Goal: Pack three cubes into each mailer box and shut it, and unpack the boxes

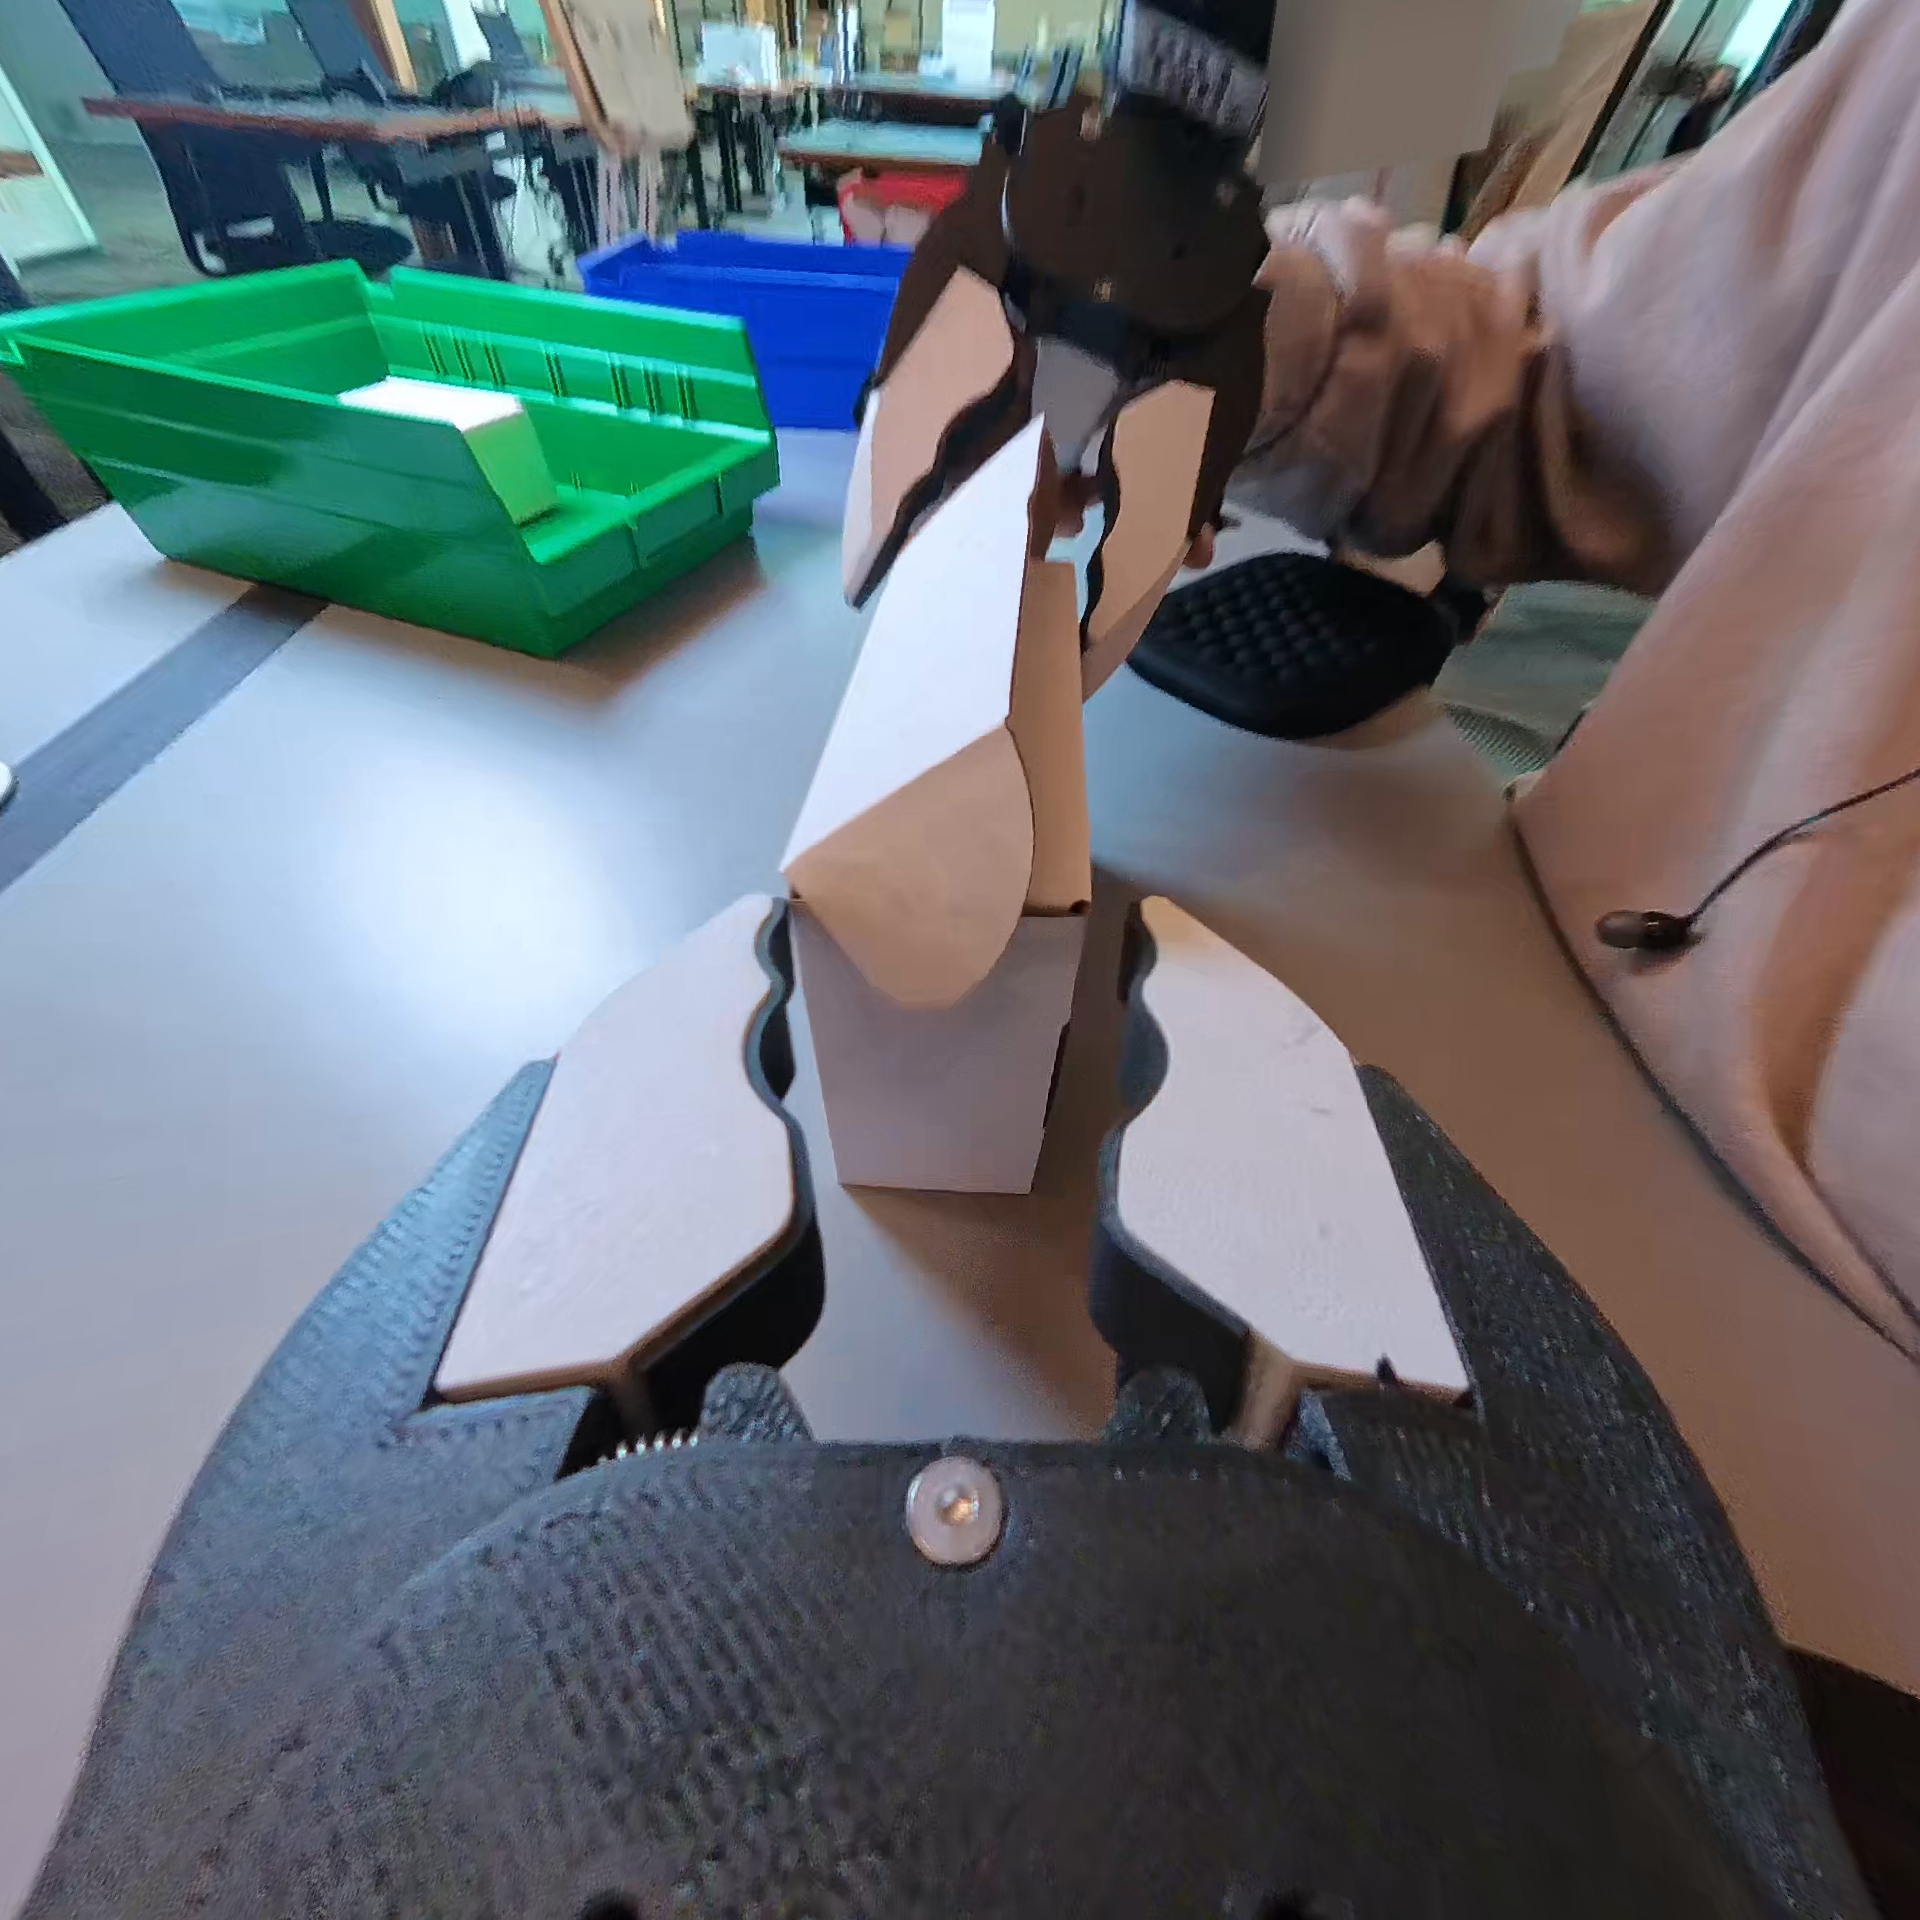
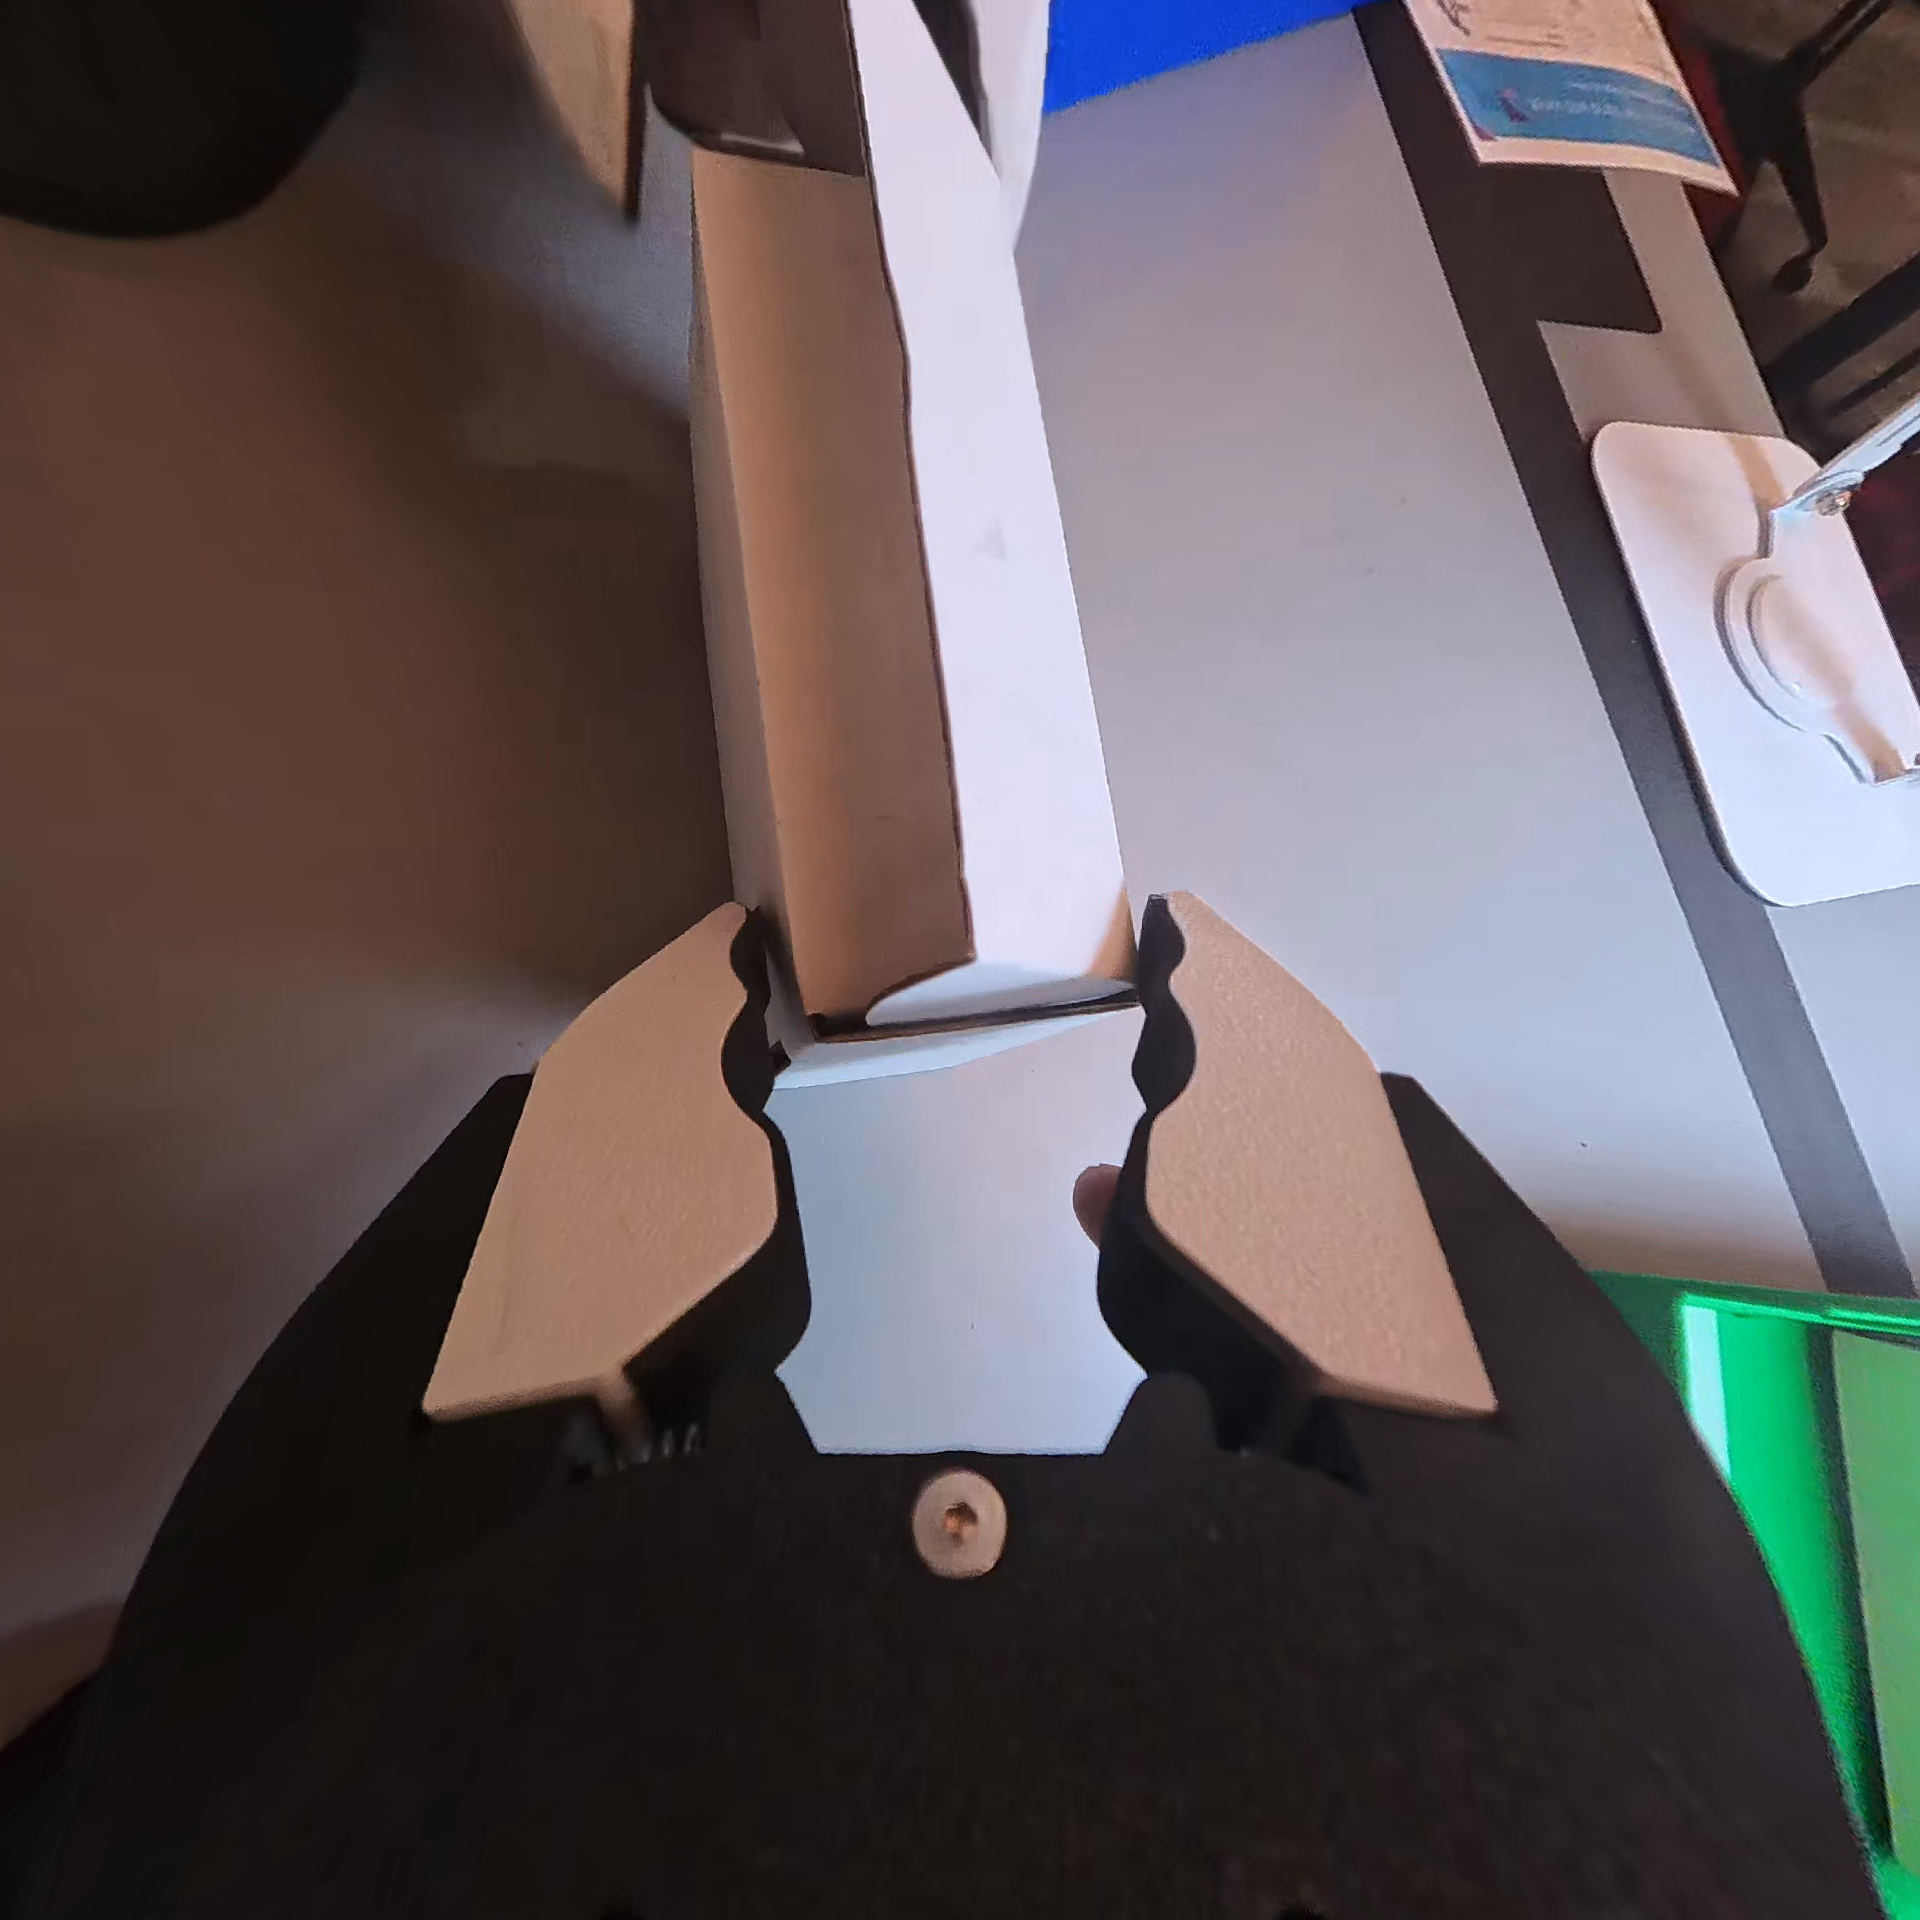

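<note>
A long white mailer box (image 1: 935, 1070) with a brown inside lies on the grey table (image 1: 364, 935), one end toward me in each view. Its lid (image 1: 935, 644) stands partly raised and a brown side flap (image 1: 914, 883) hangs over the near end. My left gripper (image 1: 956, 914) is open and straddles the near end; its left fingertip touches the box and a thin gap shows on the right. My right gripper (image 2: 945, 914) is shut on the far end of the box (image 2: 997, 623). It also shows in the left wrist view (image 1: 977, 623). No cubes show; the box's inside is hidden.
A green bin (image 1: 644, 488) holding a white box (image 1: 457, 416) stands at the left, with a blue bin (image 1: 790, 301) behind it. A person's sleeve (image 1: 1558, 416) and a black chair seat (image 1: 1288, 644) are at the right. A white stand base (image 2: 1766, 665) sits across the table. The left gripper's tips are roughly 12 cm from the right gripper's.
</note>
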Available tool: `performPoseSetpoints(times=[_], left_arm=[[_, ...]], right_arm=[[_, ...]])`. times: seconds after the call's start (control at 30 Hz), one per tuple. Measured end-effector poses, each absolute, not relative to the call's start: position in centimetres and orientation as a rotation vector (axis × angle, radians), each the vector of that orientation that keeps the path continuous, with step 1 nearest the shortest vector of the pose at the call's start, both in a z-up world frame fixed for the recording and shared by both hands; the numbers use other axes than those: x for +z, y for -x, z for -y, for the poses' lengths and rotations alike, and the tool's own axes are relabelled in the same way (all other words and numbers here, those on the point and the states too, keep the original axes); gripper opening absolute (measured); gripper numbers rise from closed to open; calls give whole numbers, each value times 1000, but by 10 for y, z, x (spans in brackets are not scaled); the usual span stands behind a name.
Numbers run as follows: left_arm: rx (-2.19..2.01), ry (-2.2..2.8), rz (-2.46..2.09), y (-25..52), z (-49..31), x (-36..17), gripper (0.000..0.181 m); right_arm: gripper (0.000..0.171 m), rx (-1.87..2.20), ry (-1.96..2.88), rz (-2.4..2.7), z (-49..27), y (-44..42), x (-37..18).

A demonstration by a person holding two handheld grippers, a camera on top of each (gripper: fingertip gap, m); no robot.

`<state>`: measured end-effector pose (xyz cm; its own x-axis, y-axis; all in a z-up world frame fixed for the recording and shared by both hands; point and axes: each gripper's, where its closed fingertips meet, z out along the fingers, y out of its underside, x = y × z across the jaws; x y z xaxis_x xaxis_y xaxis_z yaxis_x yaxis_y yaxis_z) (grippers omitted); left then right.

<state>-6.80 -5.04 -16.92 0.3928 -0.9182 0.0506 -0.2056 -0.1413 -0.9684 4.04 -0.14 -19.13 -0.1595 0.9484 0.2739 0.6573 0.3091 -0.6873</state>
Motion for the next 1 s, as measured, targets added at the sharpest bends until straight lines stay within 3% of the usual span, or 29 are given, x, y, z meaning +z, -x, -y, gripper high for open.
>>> performPoseSetpoints(times=[0.03,0.2,0.53,0.8,1.0], left_arm=[[-893,1581,-996,77,52,-160,55],[-838,1548,-1028,108,37,-151,54],[-951,1534,-1328,67,32,-164,60],[-1302,1510,-1253,60,43,-154,37],[-1575,1493,-1087,61,43,-151,35]], right_arm=[[67,556,1414,1908,2,-41,-191],[66,596,1356,1970,1,-41,-191],[66,615,1284,2109,0,-43,-196],[67,623,1305,2119,-1,-44,-197],[66,614,1314,2107,-2,-44,-197]])
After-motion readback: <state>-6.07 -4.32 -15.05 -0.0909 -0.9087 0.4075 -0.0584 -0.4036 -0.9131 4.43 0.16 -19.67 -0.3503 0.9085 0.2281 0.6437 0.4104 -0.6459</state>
